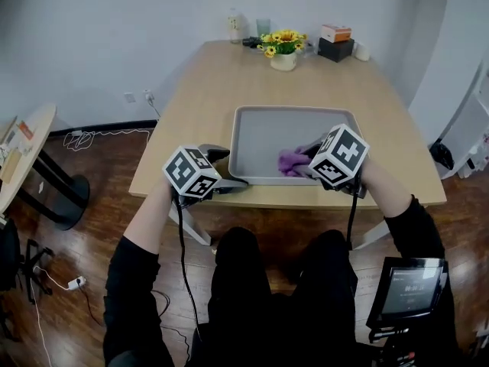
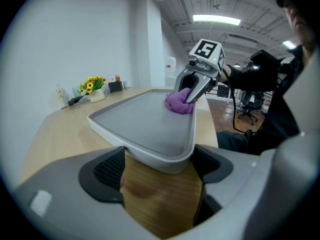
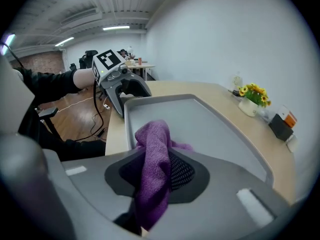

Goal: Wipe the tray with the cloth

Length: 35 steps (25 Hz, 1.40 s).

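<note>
- the left tongs [image 2: 159,156] stand wide and, as far as i can judge, pinch the near left corner of the tray [image 1: 294,111]; the rim sits between both pads.
- the right tongs [image 3: 155,170] are pressed together on the purple cloth [image 3: 150,144], which hangs bunched from the tips.
- the cloth sits inside the tray, on its floor just beside the near wall, about midway along it.
- the tray lies close to the front edge of the tabletop [image 1: 229,82]. if i drag toward myself with too much weight, i think it could slide over that edge.
- my hold on the tray is at one corner only. a strong sideways stroke could make it pivot round that corner, or pop the rim out from between the pads.
- the cloth is caught by one fold. if it rubs hard on the tray floor it may pull free and be left behind.
- it is bunched small, so each pass covers little. the far half looks easy to miss.
- if i tip the right tongs too steeply, the hard tips may scrape the tray rather than the cloth.
</note>
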Each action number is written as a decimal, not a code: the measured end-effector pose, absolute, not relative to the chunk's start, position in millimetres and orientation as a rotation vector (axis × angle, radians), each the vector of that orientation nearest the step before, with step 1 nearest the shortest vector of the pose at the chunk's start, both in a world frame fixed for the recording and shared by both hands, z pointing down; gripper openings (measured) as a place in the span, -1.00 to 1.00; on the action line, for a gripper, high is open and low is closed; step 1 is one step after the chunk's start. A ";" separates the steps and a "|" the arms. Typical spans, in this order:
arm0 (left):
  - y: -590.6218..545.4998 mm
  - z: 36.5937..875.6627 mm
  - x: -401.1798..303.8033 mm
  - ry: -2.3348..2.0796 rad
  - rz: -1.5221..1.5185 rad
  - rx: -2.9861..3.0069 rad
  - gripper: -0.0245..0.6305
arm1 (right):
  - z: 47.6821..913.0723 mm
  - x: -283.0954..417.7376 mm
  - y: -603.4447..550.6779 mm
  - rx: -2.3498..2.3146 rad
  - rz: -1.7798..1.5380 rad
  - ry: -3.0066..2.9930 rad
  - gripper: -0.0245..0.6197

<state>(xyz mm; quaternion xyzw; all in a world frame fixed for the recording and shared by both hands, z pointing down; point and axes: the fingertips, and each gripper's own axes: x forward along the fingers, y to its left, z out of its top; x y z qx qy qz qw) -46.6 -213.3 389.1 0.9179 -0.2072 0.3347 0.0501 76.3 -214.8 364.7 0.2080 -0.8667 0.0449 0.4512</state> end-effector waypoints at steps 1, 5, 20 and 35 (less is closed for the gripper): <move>-212.8 391.0 -46.0 -0.633 1.018 2.795 0.35 | 367.1 68.1 -214.4 0.488 0.098 -2.146 -0.63; -212.1 393.1 -46.2 -0.628 1.012 2.801 0.35 | 370.8 67.3 -230.1 0.459 0.106 -2.123 -0.63; -183.8 293.2 -89.2 -0.900 0.599 3.026 0.01 | 252.3 101.4 -249.4 0.771 0.004 -2.531 -0.63; -116.3 126.7 -12.0 -1.697 -0.635 3.160 -0.92 | 132.4 201.9 -152.3 1.605 -0.787 -2.802 -0.63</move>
